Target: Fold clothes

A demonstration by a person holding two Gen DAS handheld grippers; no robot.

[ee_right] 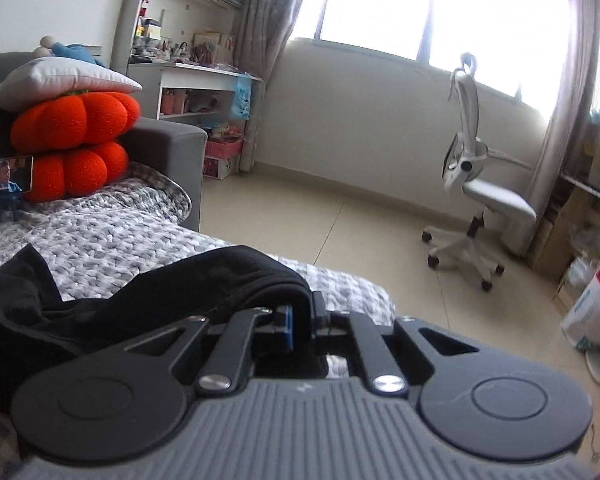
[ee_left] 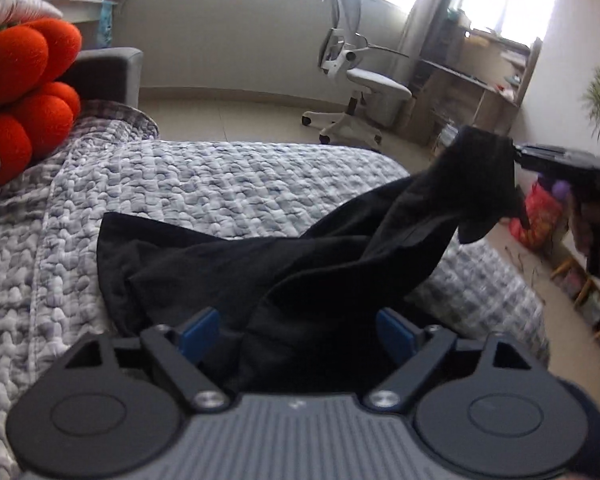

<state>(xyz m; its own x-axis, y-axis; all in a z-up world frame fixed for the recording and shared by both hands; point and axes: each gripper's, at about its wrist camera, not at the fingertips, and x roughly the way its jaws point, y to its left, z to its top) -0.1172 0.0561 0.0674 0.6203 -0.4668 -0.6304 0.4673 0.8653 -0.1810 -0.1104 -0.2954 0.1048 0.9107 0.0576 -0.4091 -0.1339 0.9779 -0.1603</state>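
**Two grippers, one black garment on the bed**

One black garment (ee_left: 284, 264) lies across the grey-and-white quilted bedspread (ee_left: 204, 176), its near end bunched between the spread fingers of the left gripper (ee_left: 298, 334). Those jaws stand wide apart; the blue pads (ee_left: 199, 336) sit to either side of the cloth and do not press on it (the fabric fills the gap loosely).

From there the garment rises to the far right, where the right gripper (ee_left: 518, 156) pinches its other end clear of the bed. In the right wrist view that gripper (ee_right: 300, 322) is closed tight on a thick fold of the black cloth (ee_right: 236, 280), which drapes over the fingertips and trails away to the left.

Orange pumpkin cushions (ee_right: 74, 144) are stacked at the far left, and a white office chair (ee_right: 476, 184) stands on the floor beyond the bed.
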